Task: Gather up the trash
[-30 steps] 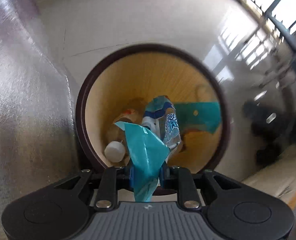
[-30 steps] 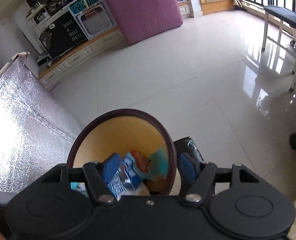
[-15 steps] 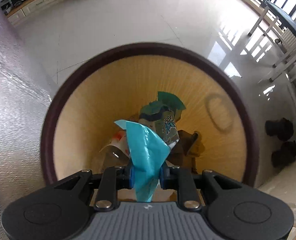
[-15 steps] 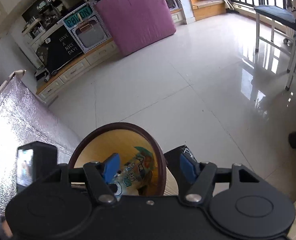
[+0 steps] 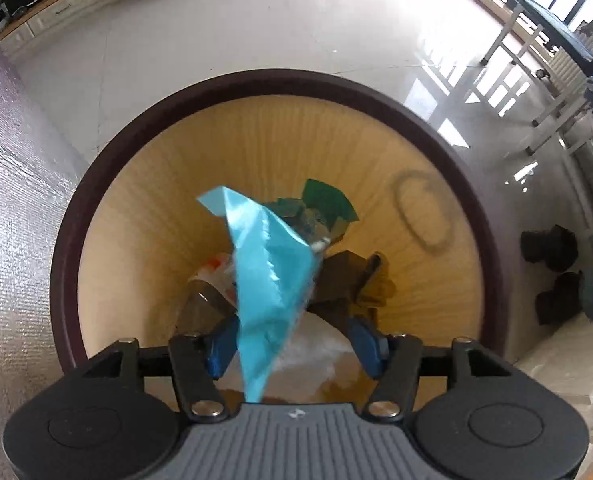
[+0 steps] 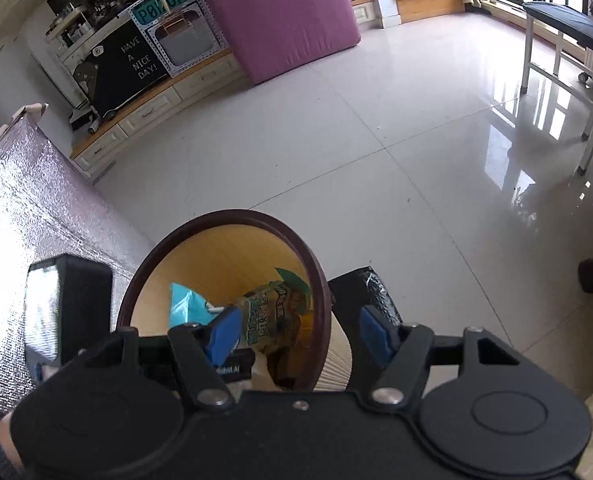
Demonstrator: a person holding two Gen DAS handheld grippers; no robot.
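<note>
a crumpled light-blue plastic wrapper [image 5: 270,280] is hanging loose between the blue pads of the left hand-held gripper [image 5: 294,344], whose jaws have just been opening and are no longer pinching it. it is sitting over the mouth of a round wood-grain bin with a dark brown rim [image 5: 448,140], above printed snack packets [image 6: 272,312] lying inside. the right hand-held gripper [image 6: 296,336] is hovering spread and empty over the bin's rim, on the glossy white tiled floor [image 6: 376,140].

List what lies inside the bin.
Inside the bin: a blue wrapper dropping in, a green printed packet, a clear bottle and brown scraps. The wrapper hides whatever lies beneath.
</note>
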